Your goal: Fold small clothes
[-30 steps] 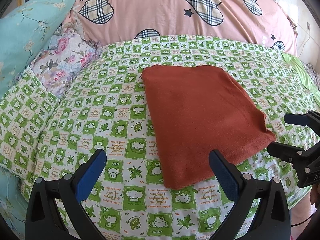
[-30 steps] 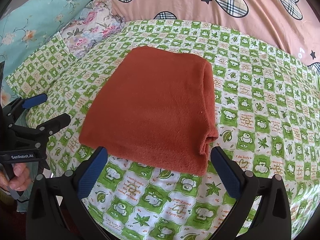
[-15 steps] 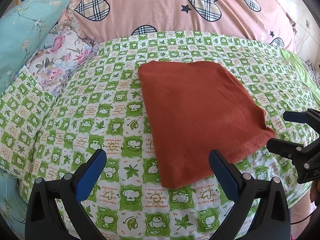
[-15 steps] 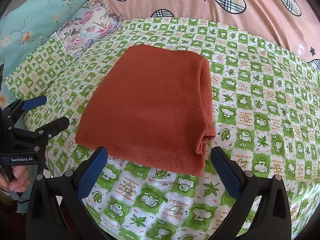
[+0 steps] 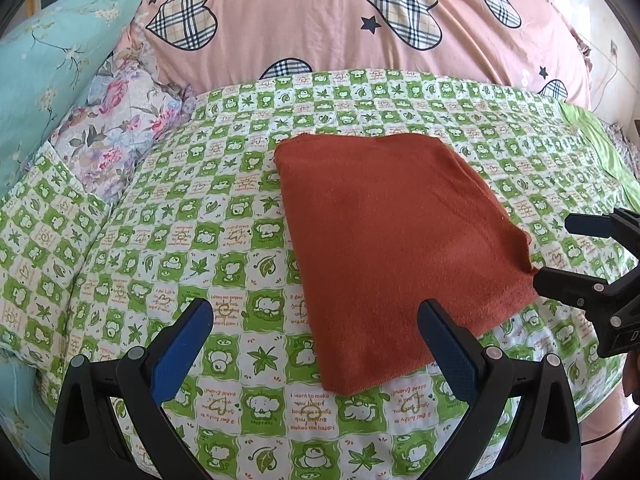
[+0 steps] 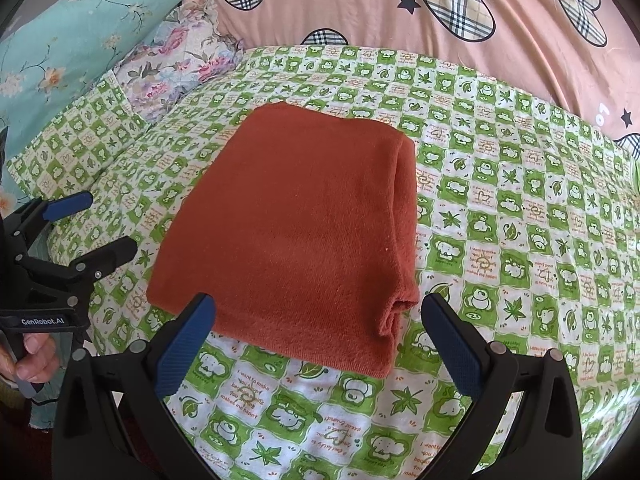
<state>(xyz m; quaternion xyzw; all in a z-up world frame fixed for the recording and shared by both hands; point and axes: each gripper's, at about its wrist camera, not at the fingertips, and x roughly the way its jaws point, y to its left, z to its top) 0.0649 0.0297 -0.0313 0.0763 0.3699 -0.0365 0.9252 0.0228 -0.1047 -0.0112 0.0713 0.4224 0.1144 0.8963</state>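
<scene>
A rust-orange cloth [image 5: 396, 240] lies folded into a flat rectangle on the green-and-white patterned bed sheet [image 5: 192, 248]; it also shows in the right wrist view [image 6: 296, 232], with its folded thick edge on the right. My left gripper [image 5: 316, 320] is open and empty, just before the cloth's near left corner. My right gripper [image 6: 316, 316] is open and empty, its fingers on either side of the cloth's near edge, a little above it. Each gripper shows in the other's view: the right one [image 5: 560, 252] at the right and the left one [image 6: 108, 228] at the left.
A pink quilt with plaid hearts [image 5: 328, 20] is piled at the back of the bed. A teal floral pillow [image 5: 44, 64] and a floral cushion [image 5: 116, 124] lie at the back left. The bed's front edge runs near both grippers.
Both grippers have drawn back slightly from the cloth and stayed open. The cloth has not moved.
</scene>
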